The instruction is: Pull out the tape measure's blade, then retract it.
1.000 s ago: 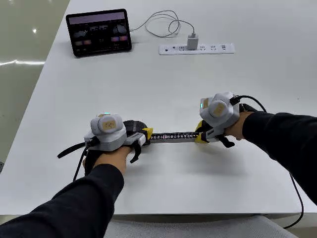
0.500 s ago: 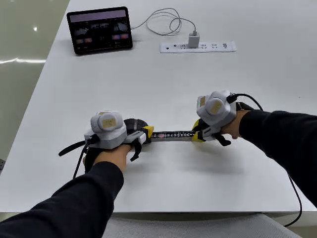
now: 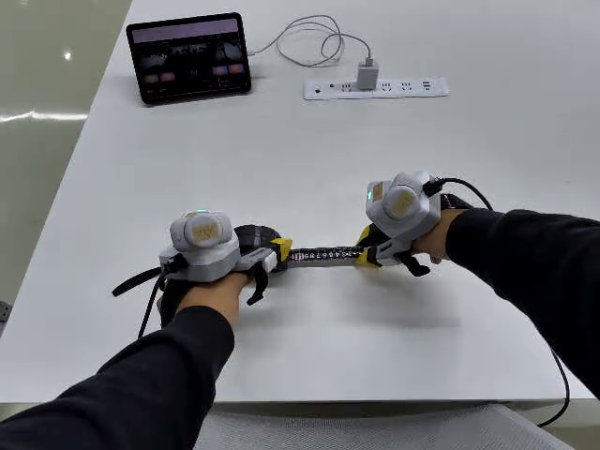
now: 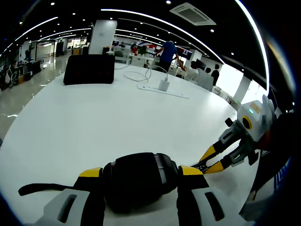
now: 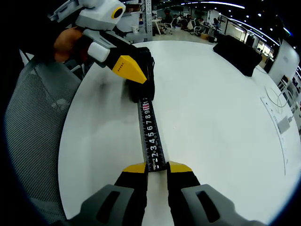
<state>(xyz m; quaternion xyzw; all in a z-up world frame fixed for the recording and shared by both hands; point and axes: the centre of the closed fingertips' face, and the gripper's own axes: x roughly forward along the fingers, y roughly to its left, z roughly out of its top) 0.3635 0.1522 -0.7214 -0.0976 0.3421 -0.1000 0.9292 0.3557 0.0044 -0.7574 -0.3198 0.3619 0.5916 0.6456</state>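
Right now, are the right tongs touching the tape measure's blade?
Touching. The right gripper view shows the right tongs closed on the free end of the blade, with a yellow tip pressed against each of its edges.

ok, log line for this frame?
left gripper: shut on case | right gripper: shut on blade tip | blade: partly out, straight between grippers | case: on table

Premises: large open-plan office. In the head view, a long white worktop (image 3: pixel 309 169) carries a tablet (image 3: pixel 187 58) at upper left and a power strip (image 3: pixel 375 88) at upper centre. The left gripper view shows a ceiling air-conditioning cassette (image 4: pixel 193 13) and strip lights (image 4: pixel 155 21) at the top, with people (image 4: pixel 167 52) standing beyond. The right gripper view shows a mesh office chair (image 5: pixel 33 122) at the left.
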